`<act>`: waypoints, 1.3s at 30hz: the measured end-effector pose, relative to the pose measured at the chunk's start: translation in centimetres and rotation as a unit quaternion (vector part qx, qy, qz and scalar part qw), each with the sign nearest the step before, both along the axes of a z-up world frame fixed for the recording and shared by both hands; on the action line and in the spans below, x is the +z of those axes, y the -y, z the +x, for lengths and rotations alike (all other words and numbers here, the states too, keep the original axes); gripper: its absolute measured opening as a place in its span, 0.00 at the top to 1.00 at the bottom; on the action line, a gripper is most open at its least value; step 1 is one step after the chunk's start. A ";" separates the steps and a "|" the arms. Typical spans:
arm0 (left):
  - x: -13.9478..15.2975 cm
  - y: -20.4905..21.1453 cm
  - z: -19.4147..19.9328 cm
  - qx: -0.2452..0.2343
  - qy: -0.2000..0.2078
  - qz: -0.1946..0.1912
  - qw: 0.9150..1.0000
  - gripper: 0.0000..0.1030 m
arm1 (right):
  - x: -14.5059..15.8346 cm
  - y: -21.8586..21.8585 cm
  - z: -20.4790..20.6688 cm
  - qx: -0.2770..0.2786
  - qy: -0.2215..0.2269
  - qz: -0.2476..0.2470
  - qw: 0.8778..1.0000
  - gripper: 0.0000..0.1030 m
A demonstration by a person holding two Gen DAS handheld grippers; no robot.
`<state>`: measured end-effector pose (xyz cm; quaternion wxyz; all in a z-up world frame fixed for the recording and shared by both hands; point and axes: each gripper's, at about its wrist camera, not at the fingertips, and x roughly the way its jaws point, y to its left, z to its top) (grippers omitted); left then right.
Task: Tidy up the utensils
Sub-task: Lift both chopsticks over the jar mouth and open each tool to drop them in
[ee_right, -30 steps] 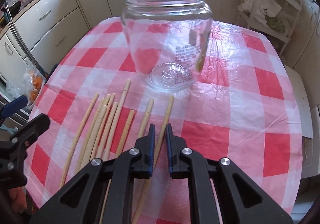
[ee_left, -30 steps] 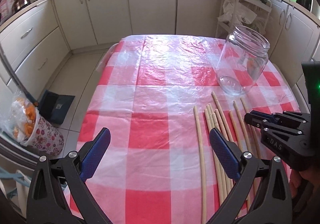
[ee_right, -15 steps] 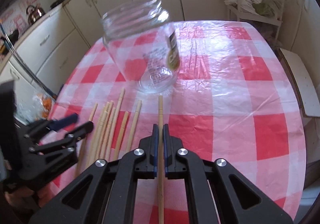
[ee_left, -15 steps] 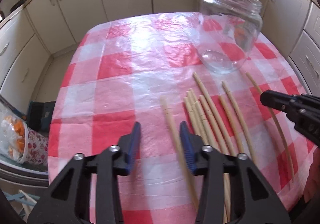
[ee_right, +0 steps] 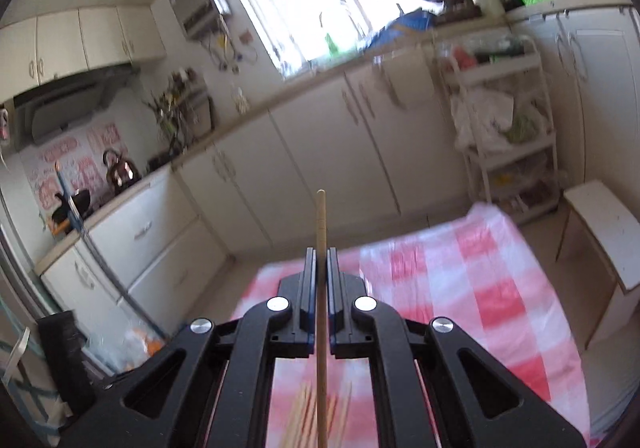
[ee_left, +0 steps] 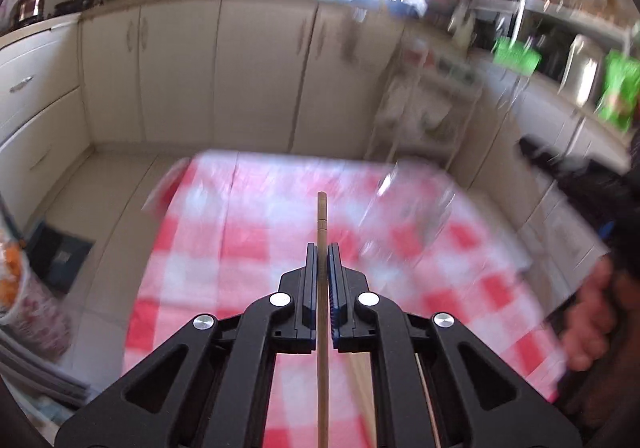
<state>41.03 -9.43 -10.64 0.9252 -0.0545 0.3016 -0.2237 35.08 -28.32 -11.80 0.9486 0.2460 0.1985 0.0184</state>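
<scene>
My left gripper [ee_left: 321, 248] is shut on a wooden chopstick [ee_left: 321, 220] that sticks forward between its fingers, held well above the red-checked tablecloth [ee_left: 248, 240]. The clear glass jar [ee_left: 408, 216] shows only as a blur to the right of it. My right gripper [ee_right: 321, 253] is shut on another wooden chopstick [ee_right: 320, 216], lifted high and pointing toward the cabinets. Several more chopsticks [ee_right: 306, 412] lie on the cloth below it. The right gripper and the hand that holds it appear at the right edge of the left wrist view [ee_left: 592, 312].
White kitchen cabinets [ee_right: 280, 176] run along the far wall under a window. A white shelf cart [ee_right: 508, 136] stands at the right beyond the table. A white stool [ee_right: 604, 224] sits beside the table's right edge. A flowered bag [ee_left: 24, 288] stands on the floor left.
My left gripper has closed on a chopstick and lifted it off the cloth. My right gripper has risen and tilted up with its chopstick. Both views are blurred by motion.
</scene>
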 end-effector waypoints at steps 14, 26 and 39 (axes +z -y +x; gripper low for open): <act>6.4 1.3 1.2 0.036 0.129 -0.123 0.983 0.95 | 0.5 1.0 9.7 -0.086 0.089 -0.003 0.992 0.95; 7.8 4.3 4.9 0.050 0.166 -0.177 0.969 0.95 | -3.7 -0.4 7.0 -0.021 0.037 -0.053 0.998 0.95; 6.4 7.8 8.9 0.083 0.163 -0.170 0.968 0.95 | -3.2 1.5 -0.7 0.015 -0.002 -0.019 1.000 0.70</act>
